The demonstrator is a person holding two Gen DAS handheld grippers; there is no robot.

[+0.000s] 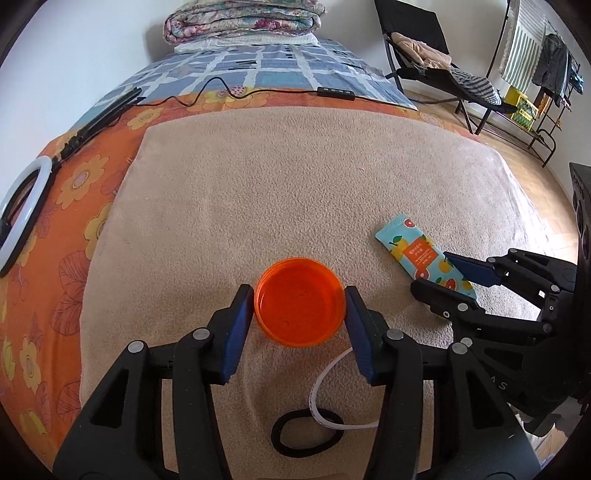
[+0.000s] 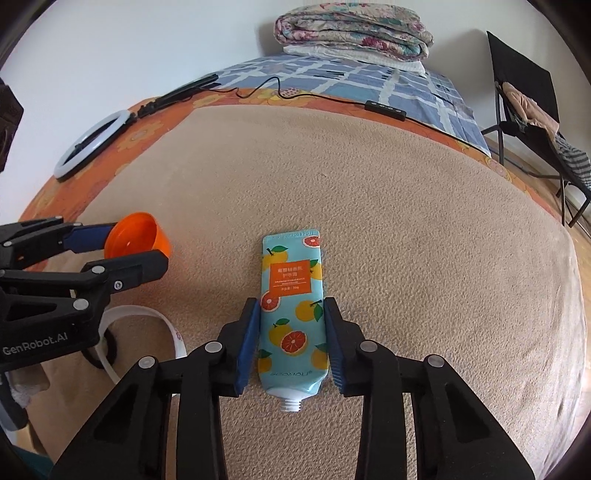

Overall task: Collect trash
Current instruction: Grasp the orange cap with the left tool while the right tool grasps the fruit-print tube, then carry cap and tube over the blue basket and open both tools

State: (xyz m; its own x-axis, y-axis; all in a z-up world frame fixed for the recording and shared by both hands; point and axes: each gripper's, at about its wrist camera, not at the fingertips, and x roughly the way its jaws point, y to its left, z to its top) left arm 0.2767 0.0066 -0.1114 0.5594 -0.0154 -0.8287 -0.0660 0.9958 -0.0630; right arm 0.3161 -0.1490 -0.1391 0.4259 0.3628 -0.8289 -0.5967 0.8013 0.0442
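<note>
Gripping an orange lid (image 1: 301,306) between its blue pads, the left gripper (image 1: 300,314) holds the jaws at middling width, each pad touching the lid's rim on opposite sides; from the right wrist view the lid (image 2: 138,240) tilts, its open face turned toward that camera, one edge down on the beige blanket (image 2: 369,184); the blanket, spread over the bed, is taken as landmark for all positions below.

Right gripper (image 2: 291,332): jaws narrow, blue pads flanking a teal tube with citrus print (image 2: 291,306) along its lower half; pads at the tube's edges, contact looks made on both sides, though firm pressure cannot be confirmed; the tube lies flat near the blanket's middle, crimped end away from the camera, uncapped threaded neck toward it; from the left wrist view the same tube (image 1: 421,256) sits to the right of the lid, apart from it.

Other items on the blanket's near edge: a black hair tie (image 1: 306,432), a white strip (image 1: 332,391) curling partly over it.

Beyond the blanket's far edge: a ring light (image 2: 92,144) on the orange floral sheet (image 1: 92,184); a black cable with inline controller (image 2: 384,109); a folded quilt (image 2: 351,31) at the bed's head.
</note>
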